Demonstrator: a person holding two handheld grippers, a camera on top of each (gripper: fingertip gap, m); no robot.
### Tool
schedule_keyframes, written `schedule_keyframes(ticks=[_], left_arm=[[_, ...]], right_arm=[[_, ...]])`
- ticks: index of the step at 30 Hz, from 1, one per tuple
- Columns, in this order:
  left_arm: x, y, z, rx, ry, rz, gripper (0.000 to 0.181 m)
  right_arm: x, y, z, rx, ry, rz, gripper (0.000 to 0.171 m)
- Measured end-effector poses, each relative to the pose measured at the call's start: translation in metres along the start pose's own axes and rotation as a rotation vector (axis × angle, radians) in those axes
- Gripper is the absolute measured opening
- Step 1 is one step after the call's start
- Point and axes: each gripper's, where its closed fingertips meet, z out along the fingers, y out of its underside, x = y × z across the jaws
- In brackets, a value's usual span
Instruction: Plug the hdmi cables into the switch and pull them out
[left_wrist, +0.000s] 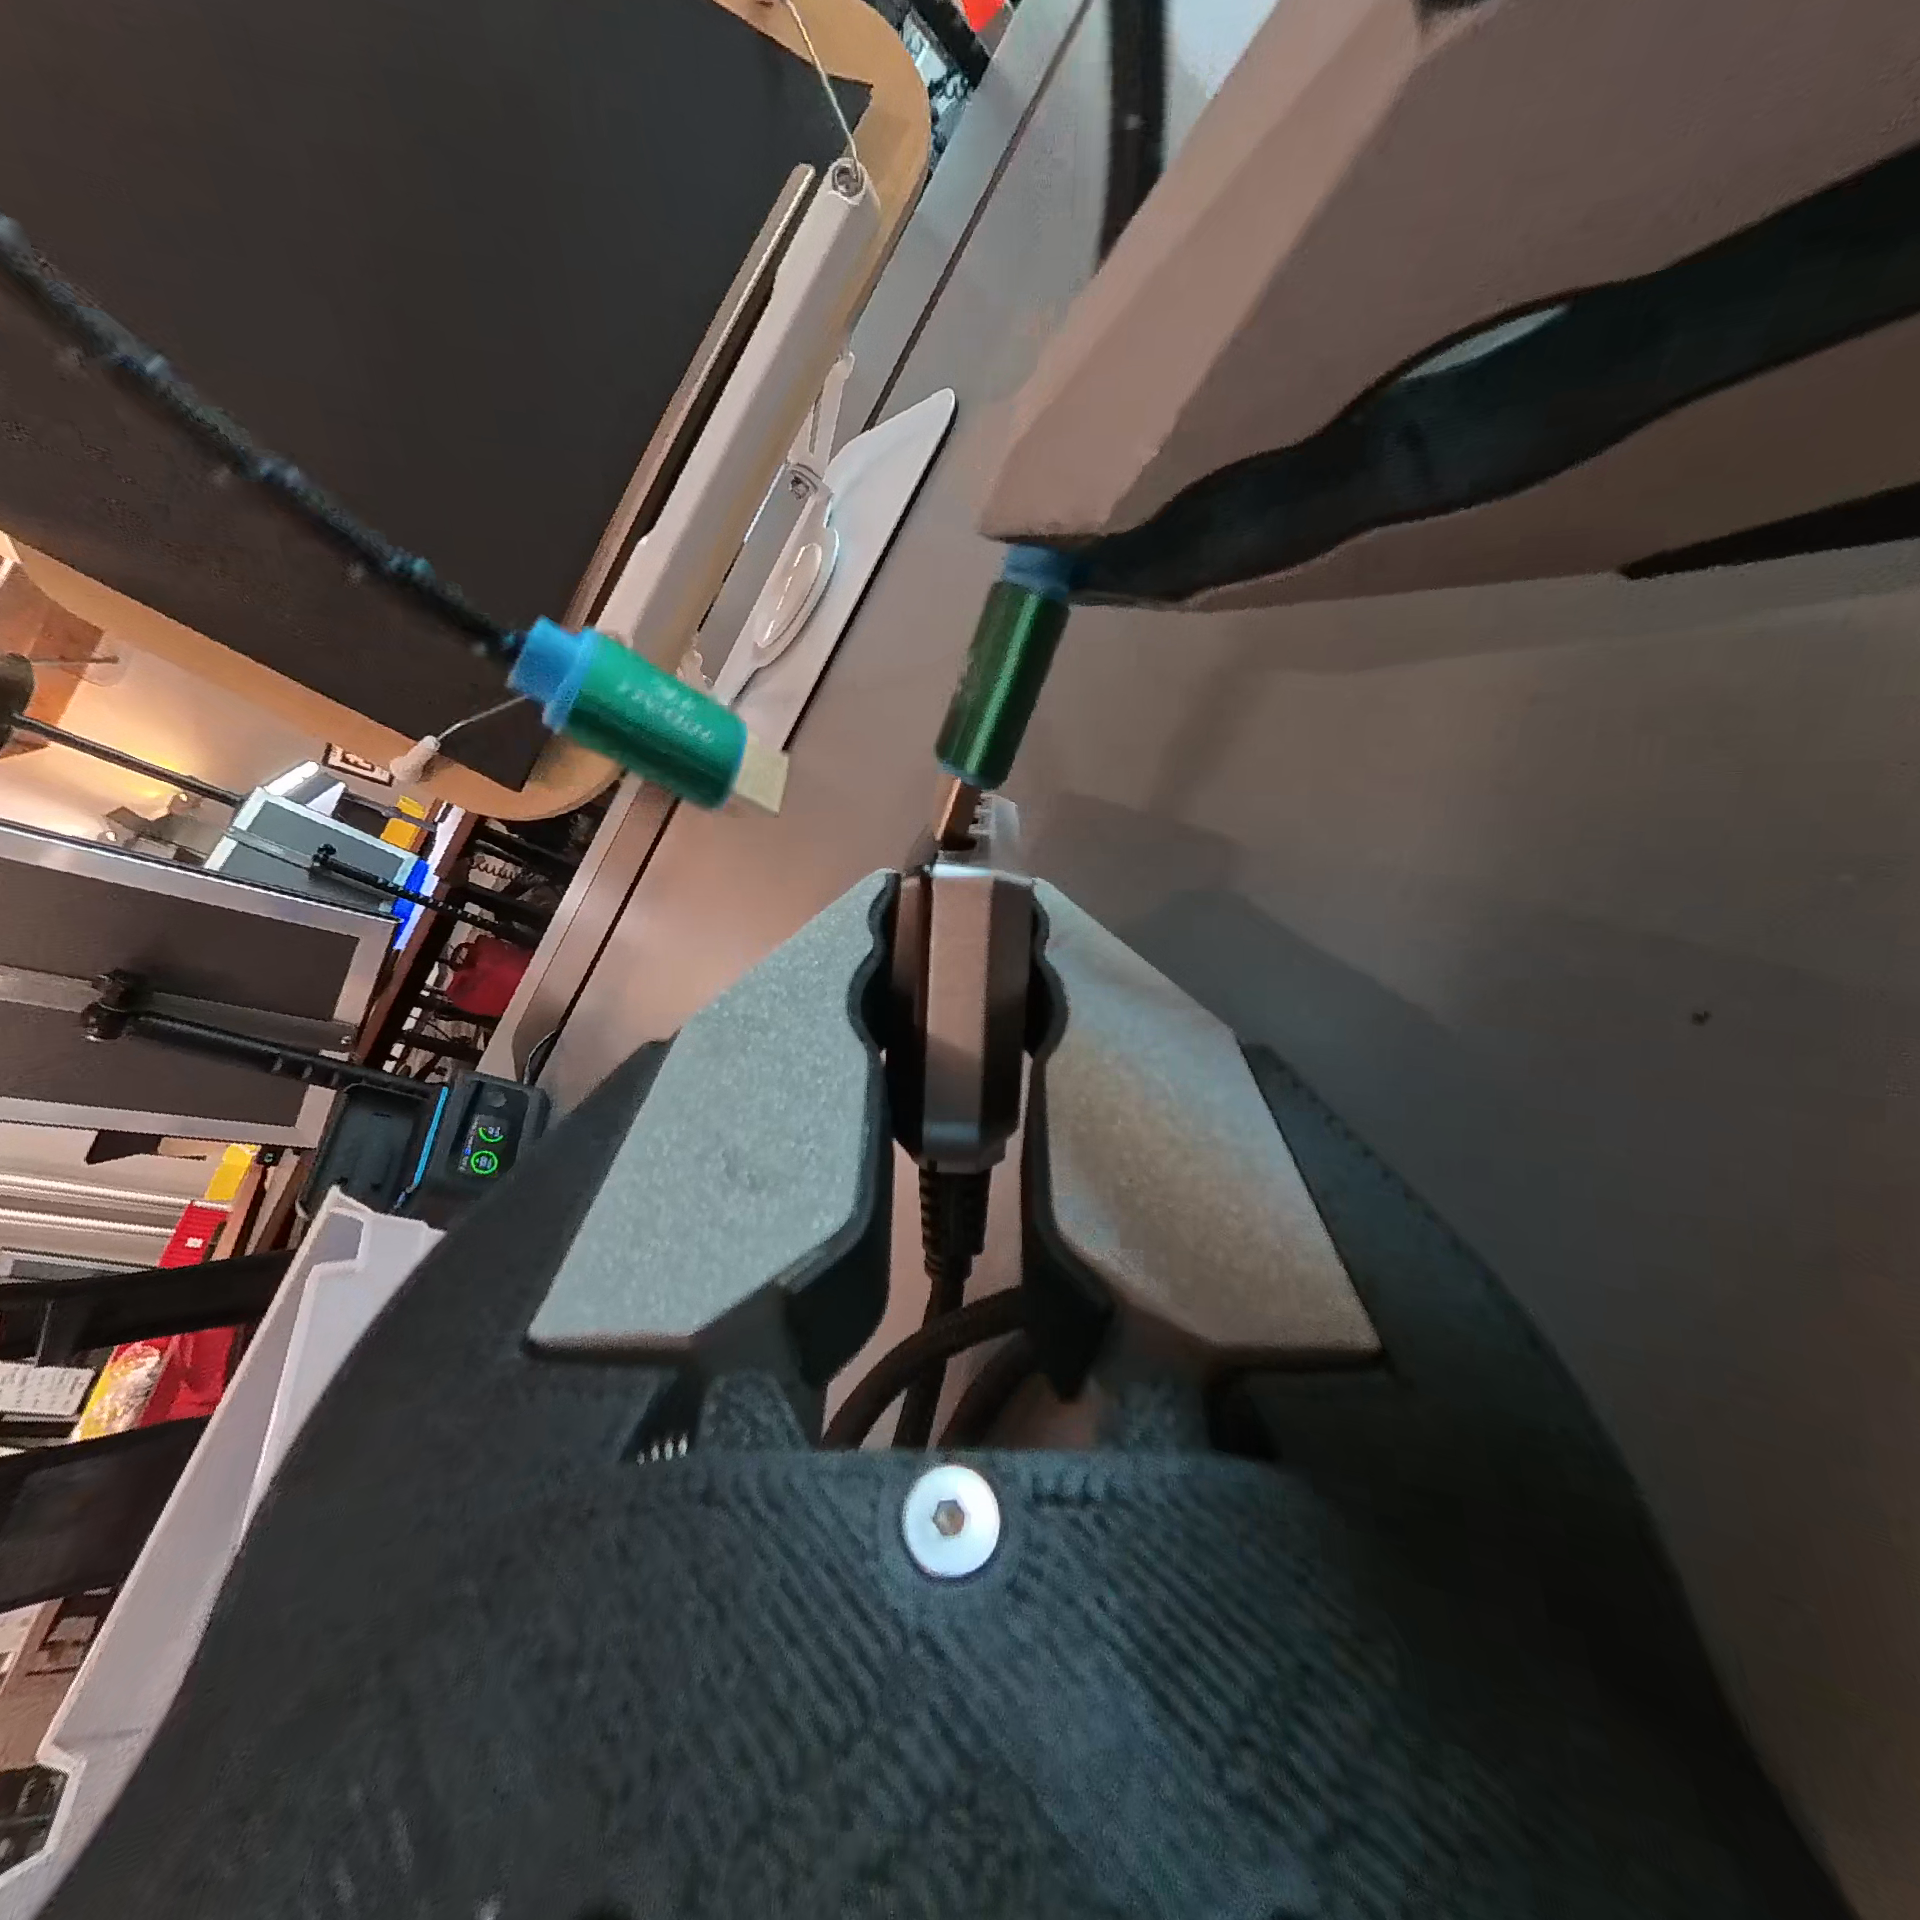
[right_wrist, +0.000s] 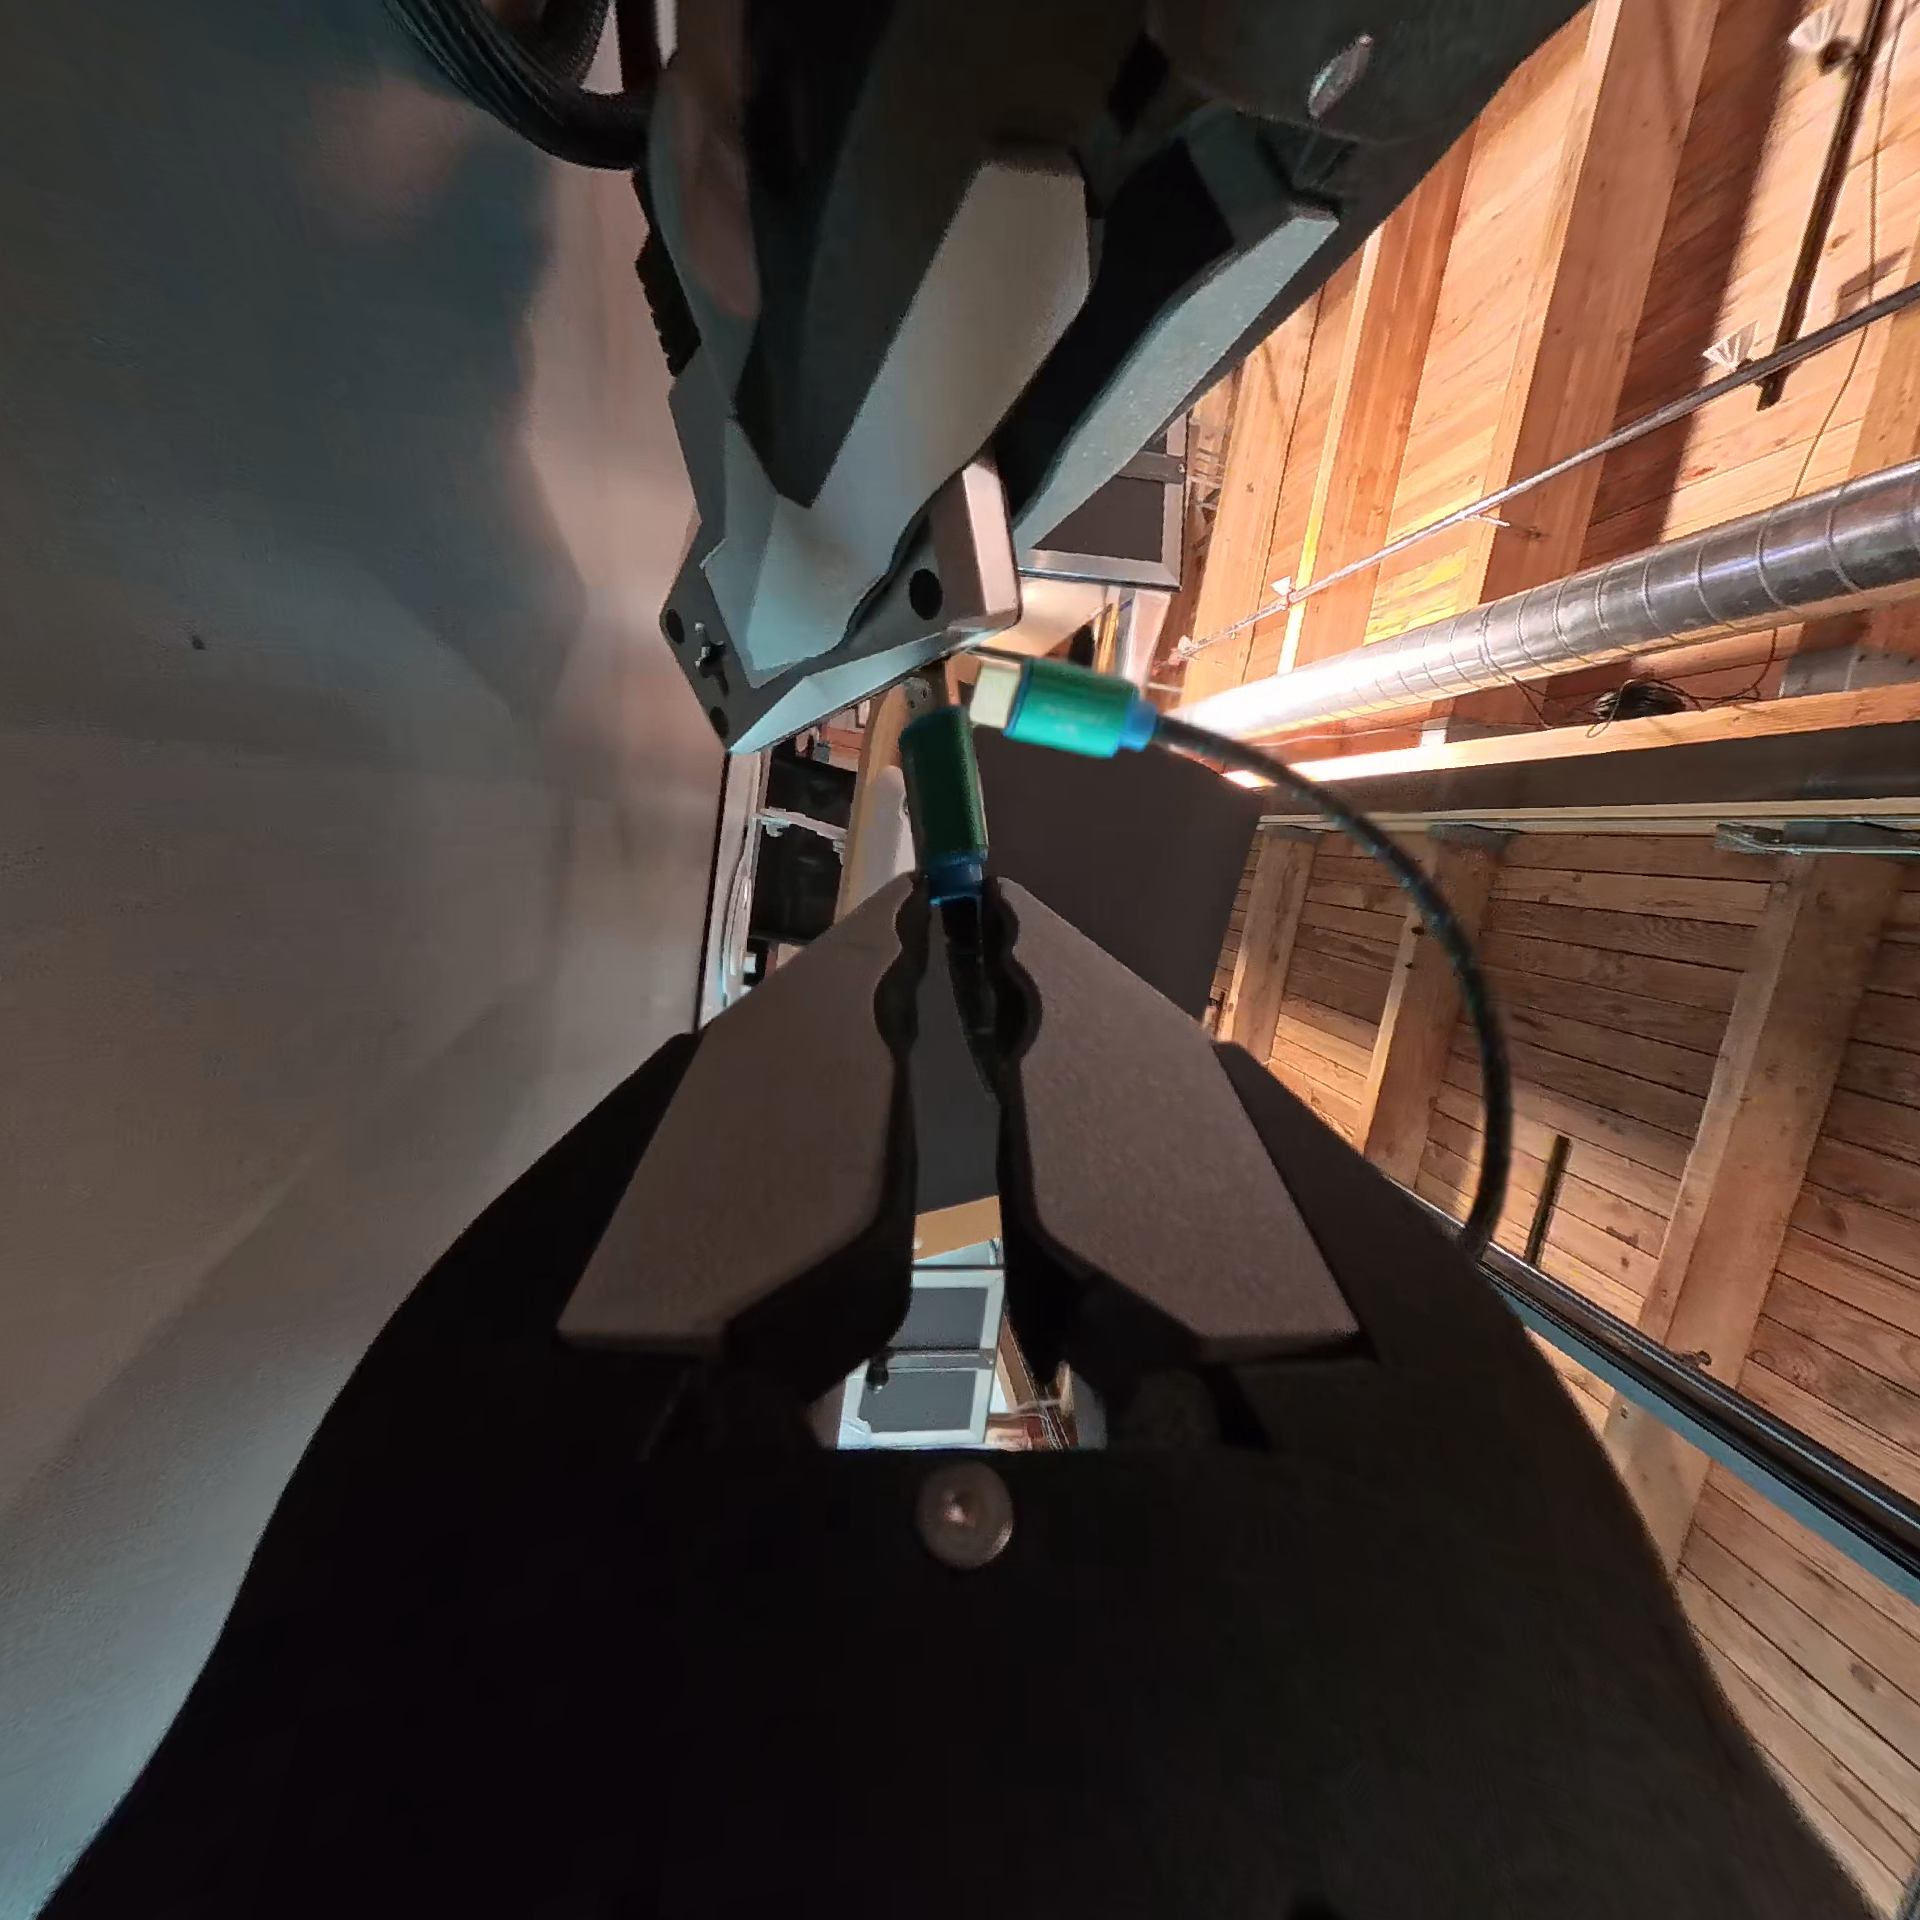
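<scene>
The left gripper (left_wrist: 961, 914) is gripping the switch (left_wrist: 964, 1023), a small grey metal box; its jaws are pressed on both sides of it, and a black braided cable (left_wrist: 940, 1278) is leaving the box toward the camera. The left wrist view is showing the switch edge-on between the fingers. In front of it, a green plug (left_wrist: 1003, 681) is pointing at the switch's far end, very close or partly in the port; I cannot tell which.

The right wrist view is showing what the left one is hiding: the right gripper (right_wrist: 956, 914) is holding the cable just behind this green plug (right_wrist: 945, 800), with its jaws closed on the black cable and the blue collar sitting at the fingertips. This view is also showing the left gripper (right_wrist: 831, 634) from outside, with the switch (right_wrist: 971, 551) sticking out between its grey fingers (right_wrist: 935, 416).

A 2nd plug (left_wrist: 649, 717), green with a blue collar and a gold tip, is hanging free in the air to the side, touching neither gripper. In the right wrist view this 2nd plug (right_wrist: 1065, 707) is lying just beside the switch, and its black cable (right_wrist: 1455, 977) is curving down and away. Only the right wrist view is showing wooden planks (right_wrist: 1558, 935) and a metal duct (right_wrist: 1558, 613); only the left one is showing shelves (left_wrist: 187, 935).
</scene>
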Motion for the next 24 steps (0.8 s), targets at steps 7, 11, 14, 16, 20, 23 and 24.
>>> schedule_keyframes(ticks=[7,11,14,16,20,23,24], left_arm=[[-0.005,0.002,0.0,-0.002,-0.03,0.01,0.019],[-0.006,0.003,0.0,-0.013,-0.047,0.06,0.02],[-0.005,0.004,0.0,-0.022,-0.058,0.102,0.02],[-0.005,0.005,0.0,-0.023,-0.061,0.124,0.02],[-0.005,0.004,-0.001,-0.014,-0.065,0.158,0.02],[-0.002,0.003,-0.002,0.002,-0.049,0.173,0.02],[-0.001,0.003,-0.002,0.008,-0.041,0.182,0.02]], right_arm=[[0.0,-0.006,-0.003,0.026,-0.016,0.02,0.006],[0.0,-0.007,-0.004,0.04,-0.02,0.014,0.006],[-0.004,-0.007,-0.005,0.05,-0.029,-0.006,0.006],[-0.005,-0.007,-0.005,0.049,-0.037,-0.007,0.006],[-0.004,-0.01,-0.008,0.075,-0.026,-0.016,0.006],[-0.002,-0.011,-0.01,0.101,-0.018,-0.02,0.006],[-0.003,-0.011,-0.011,0.111,-0.02,-0.018,0.006]])
